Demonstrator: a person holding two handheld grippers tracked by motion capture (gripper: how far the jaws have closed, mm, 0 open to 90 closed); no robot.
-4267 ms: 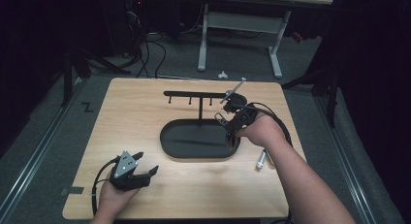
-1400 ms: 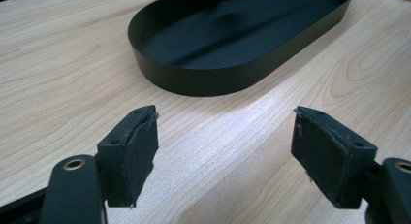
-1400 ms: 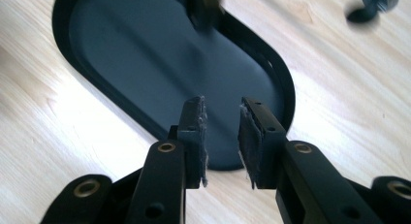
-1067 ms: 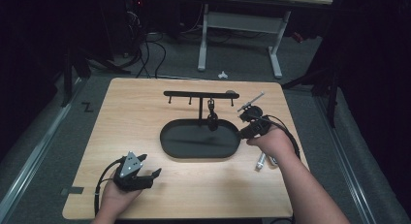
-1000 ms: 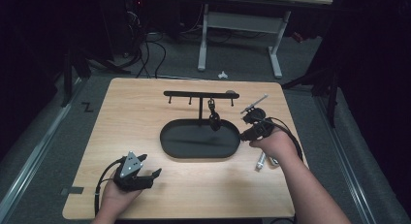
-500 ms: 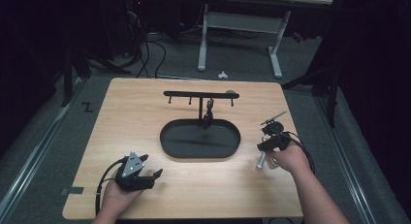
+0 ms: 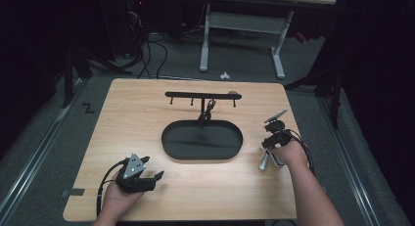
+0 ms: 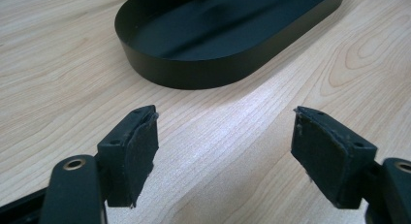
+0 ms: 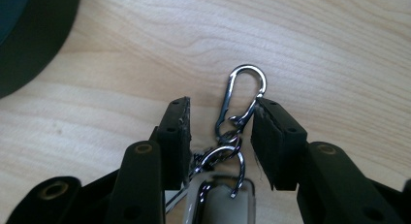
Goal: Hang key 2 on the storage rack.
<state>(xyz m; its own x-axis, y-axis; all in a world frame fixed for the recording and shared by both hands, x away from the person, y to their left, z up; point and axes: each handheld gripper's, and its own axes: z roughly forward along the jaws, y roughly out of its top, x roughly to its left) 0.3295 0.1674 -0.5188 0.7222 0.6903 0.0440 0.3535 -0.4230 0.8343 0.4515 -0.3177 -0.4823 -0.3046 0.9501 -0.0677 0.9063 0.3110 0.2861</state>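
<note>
Meanwhile, the right hand-held gripper [image 9: 220, 129] straddles a silver keychain [image 9: 240, 100] lying on the wooden table [image 7: 147, 118] just right of the black oval tray [image 7: 169, 138]. Its jaws, which have just been opening, stand apart around the carabiner clip, one pad [image 9: 264, 132] at most grazing it, apparently to take it up for the hook rack [image 7: 203, 95] behind the tray, where another item already hangs. The left hand-held gripper [image 8: 223, 151] rests spread and empty near the front edge.

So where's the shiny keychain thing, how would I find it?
Start at the black oval tray in the middle of the wooden table, then look toward the table's right edge. There lies a silver keychain between the right tongs, the only shiny metal piece, ending in a small snap hook.
</note>
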